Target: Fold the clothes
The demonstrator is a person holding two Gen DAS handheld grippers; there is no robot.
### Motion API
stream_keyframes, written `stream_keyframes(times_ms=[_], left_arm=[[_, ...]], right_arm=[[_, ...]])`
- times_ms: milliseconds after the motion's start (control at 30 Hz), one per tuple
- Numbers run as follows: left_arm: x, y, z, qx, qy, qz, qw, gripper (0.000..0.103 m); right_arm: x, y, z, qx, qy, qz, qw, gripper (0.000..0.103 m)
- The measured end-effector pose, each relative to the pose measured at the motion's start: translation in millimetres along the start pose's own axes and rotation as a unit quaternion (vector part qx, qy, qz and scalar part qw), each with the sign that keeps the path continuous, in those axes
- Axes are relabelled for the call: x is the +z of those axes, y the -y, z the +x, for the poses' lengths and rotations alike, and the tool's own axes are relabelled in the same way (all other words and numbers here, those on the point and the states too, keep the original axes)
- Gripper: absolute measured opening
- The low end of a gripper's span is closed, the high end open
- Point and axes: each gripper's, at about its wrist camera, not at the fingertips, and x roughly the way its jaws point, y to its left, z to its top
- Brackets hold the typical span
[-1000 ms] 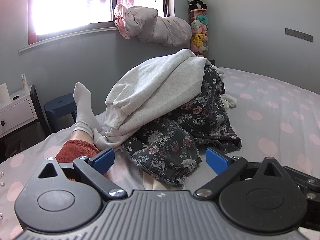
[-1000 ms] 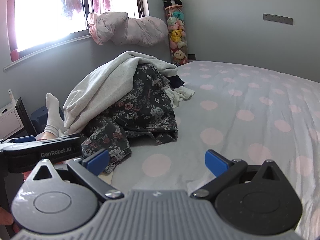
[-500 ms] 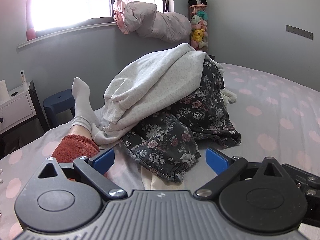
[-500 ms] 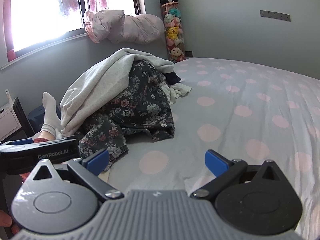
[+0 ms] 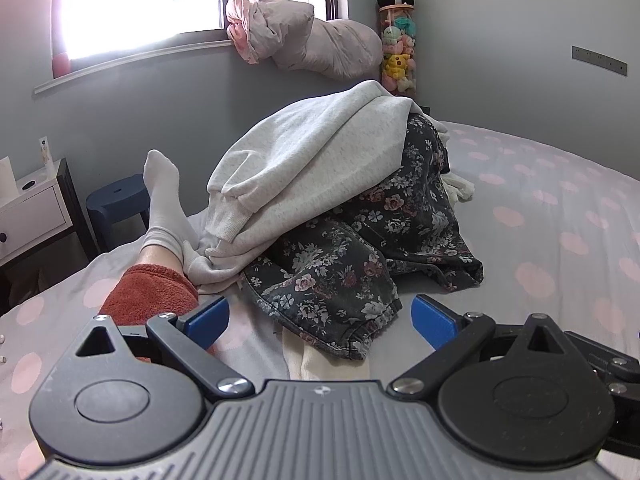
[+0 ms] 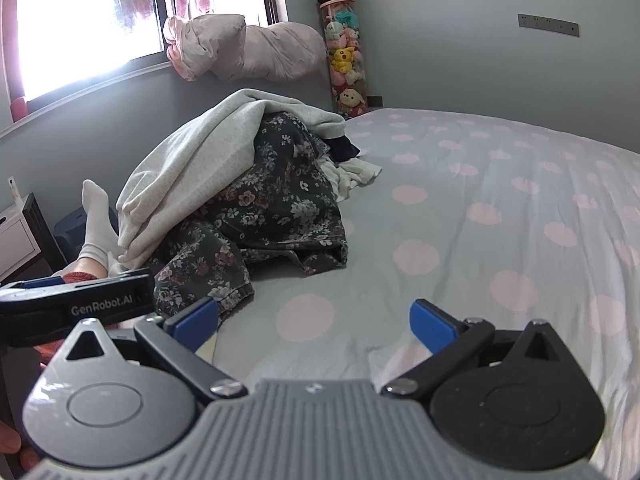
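A heap of unfolded clothes is seen on the grey bed with pale pink dots [image 6: 500,208]: a light grey fleece sweatshirt [image 5: 320,160] is draped over dark floral-print trousers [image 5: 360,252], with a cream garment [image 5: 320,360] showing beneath the trouser cuff. All of it is judged soft, light and limp, so anything lifted will sag and drag its neighbours; the thick ribbed cuff or hem is judged the firmest place to be pinched.

The left claw [image 5: 320,316] is held wide open and empty, its blue pads set either side of the elastic trouser cuff, which lies just beyond and between them. The right claw [image 6: 314,318] is likewise spread wide with nothing gripped, over bare bedding, the heap lying ahead and to its left. A white-socked foot [image 5: 164,196] is seen just beside the sweatshirt sleeve.
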Motion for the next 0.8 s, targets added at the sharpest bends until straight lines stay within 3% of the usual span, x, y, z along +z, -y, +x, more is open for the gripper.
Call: stream_keyframes(times_ms=[267, 500, 733, 800], left_arm=[[2, 3, -1, 0.002, 0.001, 0.012, 0.9999, 0.1], [20, 11, 5, -0.002, 0.045, 0.033, 0.9984, 0.097], [37, 3, 28, -0.059, 0.08, 0.035, 0.9944, 0.077], [42, 0, 38, -0.06, 0.075, 0.028, 0.9949, 0.077]], right_arm=[[0, 2, -1, 0.006, 0.012, -0.003, 1.0, 0.103], [17, -1, 8, 0.002, 0.053, -0.037, 0.998, 0.103], [41, -5, 38, 0.02, 0.081, -0.046, 0.995, 0.103], [46, -8, 50, 0.028, 0.079, -0.047, 0.995, 0.103]])
